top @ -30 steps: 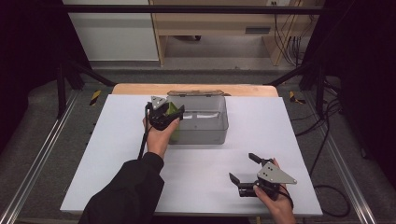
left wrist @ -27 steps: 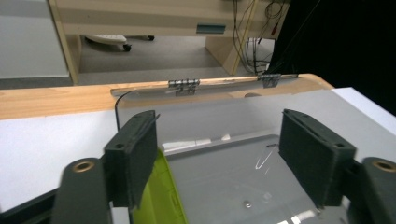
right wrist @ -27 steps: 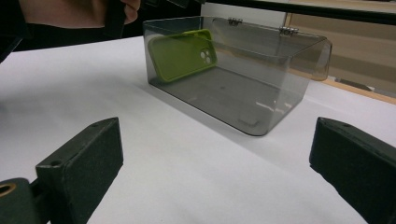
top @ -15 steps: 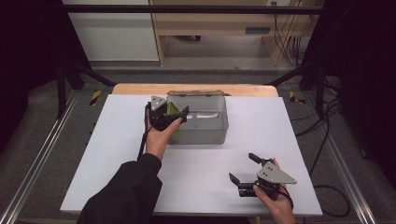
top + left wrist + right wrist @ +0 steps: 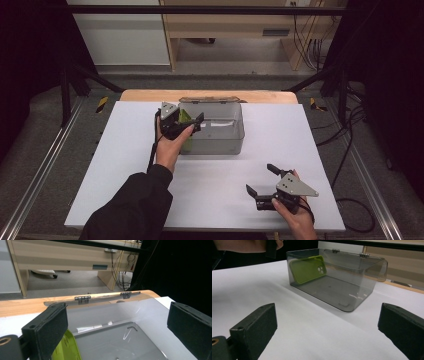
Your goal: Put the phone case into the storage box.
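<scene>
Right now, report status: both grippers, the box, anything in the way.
Left gripper open, over clear box. Right gripper open, low over white table, holding nothing. Green phone case leans inside box at one end wall; lid open. Nothing in the way.

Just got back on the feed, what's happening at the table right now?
A person holds tongs in each hand. The left tongs hang open over the left end of the clear box, whose lid is open. A green phone case leans inside against the box's left wall. Nothing is gripped. The right tongs sit open on the white table near the front right, well away from the box.
</scene>
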`<state>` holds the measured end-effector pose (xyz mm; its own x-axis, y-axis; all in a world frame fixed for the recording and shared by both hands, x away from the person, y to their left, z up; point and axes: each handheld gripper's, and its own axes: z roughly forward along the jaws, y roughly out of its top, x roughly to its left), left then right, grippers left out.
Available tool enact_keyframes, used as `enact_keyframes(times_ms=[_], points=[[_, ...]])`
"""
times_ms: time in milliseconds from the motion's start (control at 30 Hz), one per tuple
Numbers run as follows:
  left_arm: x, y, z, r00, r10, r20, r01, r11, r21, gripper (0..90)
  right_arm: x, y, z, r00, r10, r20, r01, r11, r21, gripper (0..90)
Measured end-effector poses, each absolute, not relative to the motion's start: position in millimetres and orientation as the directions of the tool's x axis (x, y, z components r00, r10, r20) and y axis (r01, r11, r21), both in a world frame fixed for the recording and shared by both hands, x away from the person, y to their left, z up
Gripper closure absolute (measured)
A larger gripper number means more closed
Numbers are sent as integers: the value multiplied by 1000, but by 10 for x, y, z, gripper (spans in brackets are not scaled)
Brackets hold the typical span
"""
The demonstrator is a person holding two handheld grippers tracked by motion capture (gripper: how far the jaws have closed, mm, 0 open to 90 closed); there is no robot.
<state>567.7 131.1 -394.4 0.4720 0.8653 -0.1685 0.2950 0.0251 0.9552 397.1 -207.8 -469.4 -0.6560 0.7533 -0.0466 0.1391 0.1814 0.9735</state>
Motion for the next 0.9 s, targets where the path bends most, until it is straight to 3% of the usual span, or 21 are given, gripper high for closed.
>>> enact_keyframes(times_ms=[600,900], points=[[5502,1538,-3841,502,849,-161,245,39,969,28,3966,-2072,-4706,-662,749,-28,152,171,973,24],[5237,1733,-3763,501,853,-145,192,54,980,27,3961,-2064,-4706,-661,750,-29,151,170,974,22]])
